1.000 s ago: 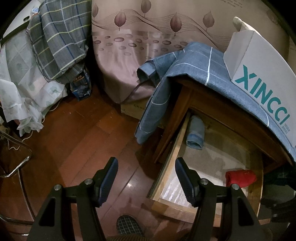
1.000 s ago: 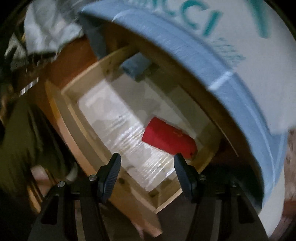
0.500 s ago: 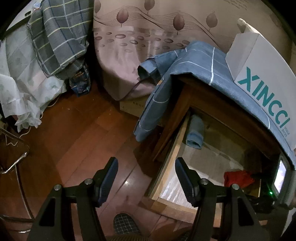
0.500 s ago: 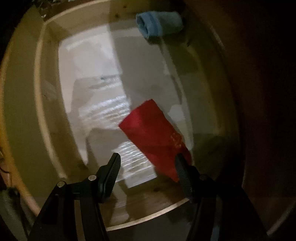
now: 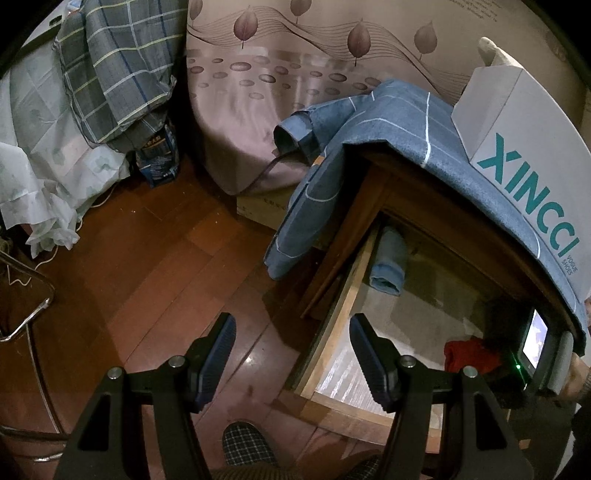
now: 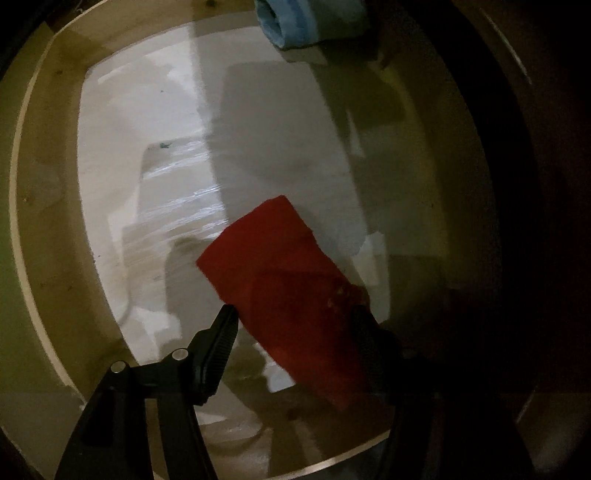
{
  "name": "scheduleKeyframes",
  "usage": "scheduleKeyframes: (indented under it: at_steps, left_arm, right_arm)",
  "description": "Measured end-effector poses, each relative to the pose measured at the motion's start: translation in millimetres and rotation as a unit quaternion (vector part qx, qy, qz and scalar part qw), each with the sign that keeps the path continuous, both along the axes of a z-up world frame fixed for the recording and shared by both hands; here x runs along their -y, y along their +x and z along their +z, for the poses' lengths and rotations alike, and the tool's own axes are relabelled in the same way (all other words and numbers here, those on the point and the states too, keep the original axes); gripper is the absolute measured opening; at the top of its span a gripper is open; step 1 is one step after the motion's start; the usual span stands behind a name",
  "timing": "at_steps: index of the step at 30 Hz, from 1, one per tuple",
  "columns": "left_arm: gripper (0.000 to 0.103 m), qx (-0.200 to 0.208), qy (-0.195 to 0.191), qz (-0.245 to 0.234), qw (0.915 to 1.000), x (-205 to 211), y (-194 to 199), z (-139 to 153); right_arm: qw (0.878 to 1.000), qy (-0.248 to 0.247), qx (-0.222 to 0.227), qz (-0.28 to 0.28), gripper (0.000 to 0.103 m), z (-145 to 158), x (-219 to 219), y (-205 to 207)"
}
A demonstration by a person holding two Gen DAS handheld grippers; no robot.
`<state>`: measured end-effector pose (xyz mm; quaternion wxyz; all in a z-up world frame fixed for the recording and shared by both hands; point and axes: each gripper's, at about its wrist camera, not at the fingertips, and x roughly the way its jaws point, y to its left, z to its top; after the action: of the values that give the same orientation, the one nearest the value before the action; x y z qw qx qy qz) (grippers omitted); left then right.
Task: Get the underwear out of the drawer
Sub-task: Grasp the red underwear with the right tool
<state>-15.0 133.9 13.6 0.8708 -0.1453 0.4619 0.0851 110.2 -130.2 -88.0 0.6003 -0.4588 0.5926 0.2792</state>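
A folded red underwear [image 6: 280, 280] lies on the pale liner of the open wooden drawer [image 6: 48, 221]. My right gripper [image 6: 293, 332] points steeply down over its near end. The jaws are opening, with the red cloth between the fingers and no pad visibly pressing on it. A rolled blue underwear [image 6: 310, 18] sits at the drawer's far side. In the left wrist view, the red piece [image 5: 469, 356] is partly hidden behind the right unit's lit screen [image 5: 533, 341], and the blue roll [image 5: 388, 264] lies under the nightstand top. My left gripper [image 5: 291, 336] hangs open and empty above the drawer's left rim [image 5: 332, 321].
A blue checked cloth [image 5: 369, 140] and a white XINCCI shoe box [image 5: 524, 147] cover the nightstand. Behind it is a bed with a pink leaf sheet [image 5: 277, 74]. A checked slipper [image 5: 245, 443] rests on the wooden floor, and a metal chair frame [image 5: 29, 317] stands at the left.
My right gripper has dropped into the drawer and rolled, and the red underwear now lies between its fingers. In the left view the right unit has come in over the red piece.
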Motion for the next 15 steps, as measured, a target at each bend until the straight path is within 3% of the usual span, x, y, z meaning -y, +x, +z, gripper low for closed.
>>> scheduleKeyframes:
  at_steps: [15]
  left_arm:
    - [0.066, -0.004, -0.004, 0.001, 1.0, 0.4, 1.2, -3.2]
  right_arm:
    - [1.0, 0.0, -0.02, -0.017, 0.069, -11.0, 3.9, 11.0]
